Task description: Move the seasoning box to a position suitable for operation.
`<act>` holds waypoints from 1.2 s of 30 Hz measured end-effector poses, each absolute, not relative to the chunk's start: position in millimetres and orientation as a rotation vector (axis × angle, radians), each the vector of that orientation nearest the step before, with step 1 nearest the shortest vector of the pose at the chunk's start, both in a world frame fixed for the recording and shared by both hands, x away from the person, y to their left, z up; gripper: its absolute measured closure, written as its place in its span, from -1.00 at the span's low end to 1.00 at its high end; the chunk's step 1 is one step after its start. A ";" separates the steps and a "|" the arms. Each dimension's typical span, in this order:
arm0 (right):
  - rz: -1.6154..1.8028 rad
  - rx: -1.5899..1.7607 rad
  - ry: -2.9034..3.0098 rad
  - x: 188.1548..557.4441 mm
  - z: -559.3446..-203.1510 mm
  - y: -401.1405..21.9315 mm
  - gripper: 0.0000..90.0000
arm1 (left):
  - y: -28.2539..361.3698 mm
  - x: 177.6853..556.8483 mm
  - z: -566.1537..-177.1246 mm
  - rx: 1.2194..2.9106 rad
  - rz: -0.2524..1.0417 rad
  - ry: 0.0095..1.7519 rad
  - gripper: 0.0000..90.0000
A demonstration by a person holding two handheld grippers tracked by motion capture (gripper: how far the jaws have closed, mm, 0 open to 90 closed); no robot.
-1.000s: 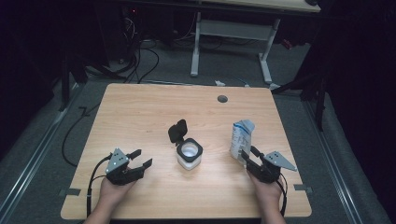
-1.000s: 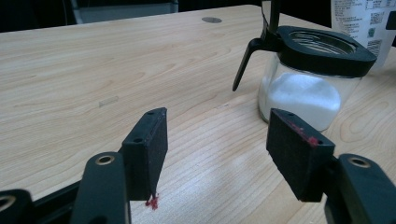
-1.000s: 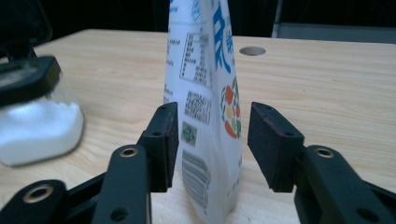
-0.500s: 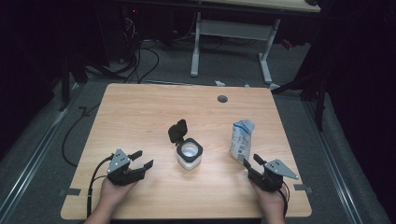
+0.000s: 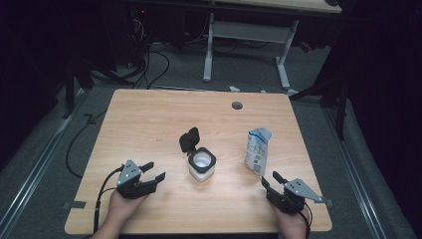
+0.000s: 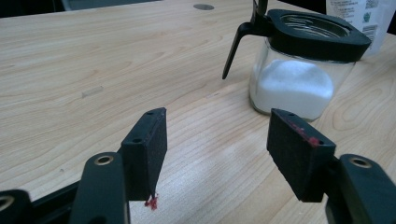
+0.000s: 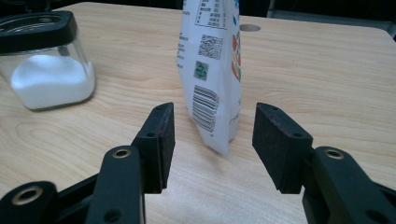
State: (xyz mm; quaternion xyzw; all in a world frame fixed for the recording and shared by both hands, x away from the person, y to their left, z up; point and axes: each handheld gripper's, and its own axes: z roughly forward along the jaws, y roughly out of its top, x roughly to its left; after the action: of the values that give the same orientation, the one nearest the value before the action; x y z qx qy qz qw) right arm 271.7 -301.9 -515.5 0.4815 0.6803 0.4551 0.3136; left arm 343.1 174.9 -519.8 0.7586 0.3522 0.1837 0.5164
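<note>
The white pouch (image 7: 212, 70), printed with a QR code, barcode and small unreadable text, stands upright on the wooden counter (image 5: 149, 124), right of the open sugar jar (image 5: 201, 166). Right tongs (image 5: 272, 180), spread, have just been opening, pouch untouched ahead; left tongs (image 5: 153, 171) spread, empty. Grey carpet and cables beyond.

The right gripper (image 7: 212, 140) is gaping, jaws just widened — a white pouch (image 7: 212, 70) standing beyond them, untouched, a glass jar (image 7: 44, 63) sitting far left.

Open tabletop (image 5: 149, 124) left of jar (image 5: 201, 167)
</note>
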 end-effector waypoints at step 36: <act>1.223 1.110 2.002 316.7 -511.6 -216.4 0.51 | 151.0 361.8 -508.9 1.786 0.423 0.941 0.43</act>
State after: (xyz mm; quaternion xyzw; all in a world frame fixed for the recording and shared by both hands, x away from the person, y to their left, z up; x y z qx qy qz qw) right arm 316.7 -216.4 -511.6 0.4118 0.7430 0.4536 0.2697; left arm 361.8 151.0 -508.9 0.7430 0.3914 0.1761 0.5136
